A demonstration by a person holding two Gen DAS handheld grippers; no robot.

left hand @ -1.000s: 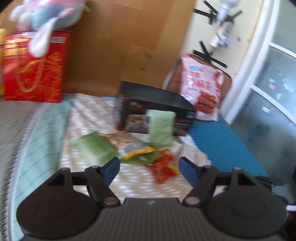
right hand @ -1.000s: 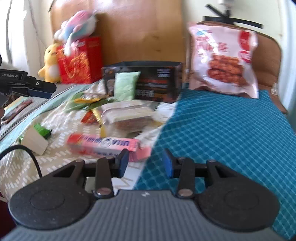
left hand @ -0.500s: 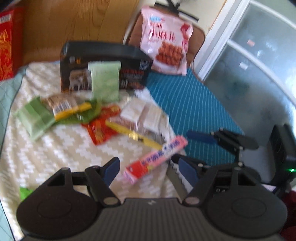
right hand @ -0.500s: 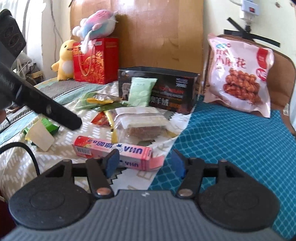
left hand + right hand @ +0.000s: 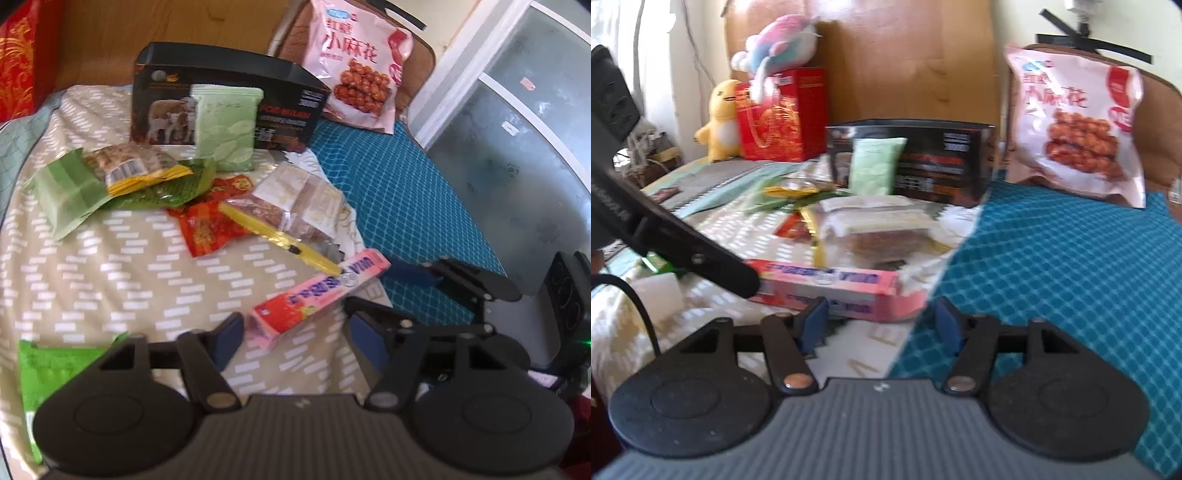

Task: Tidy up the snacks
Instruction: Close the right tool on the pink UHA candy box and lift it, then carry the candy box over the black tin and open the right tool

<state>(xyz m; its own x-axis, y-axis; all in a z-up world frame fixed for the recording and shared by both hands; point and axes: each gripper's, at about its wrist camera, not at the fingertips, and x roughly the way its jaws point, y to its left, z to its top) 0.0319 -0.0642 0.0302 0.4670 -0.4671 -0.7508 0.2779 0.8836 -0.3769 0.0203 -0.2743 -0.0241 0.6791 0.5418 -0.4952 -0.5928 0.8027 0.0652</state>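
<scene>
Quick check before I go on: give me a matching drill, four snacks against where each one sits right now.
Things:
1. pink candy box
2. pale green packet
3. big pink snack bag
4. red wrapper

Places:
A. propped against the brown chair back, at the far end of the blue cloth
B. flat on the patterned cloth, among the loose snacks
C. nearest the tongs, lying at the edge of the blue cloth
D. leaning upright on the front of the black box

Pairs: 1-C, 2-D, 3-A, 4-B
</scene>
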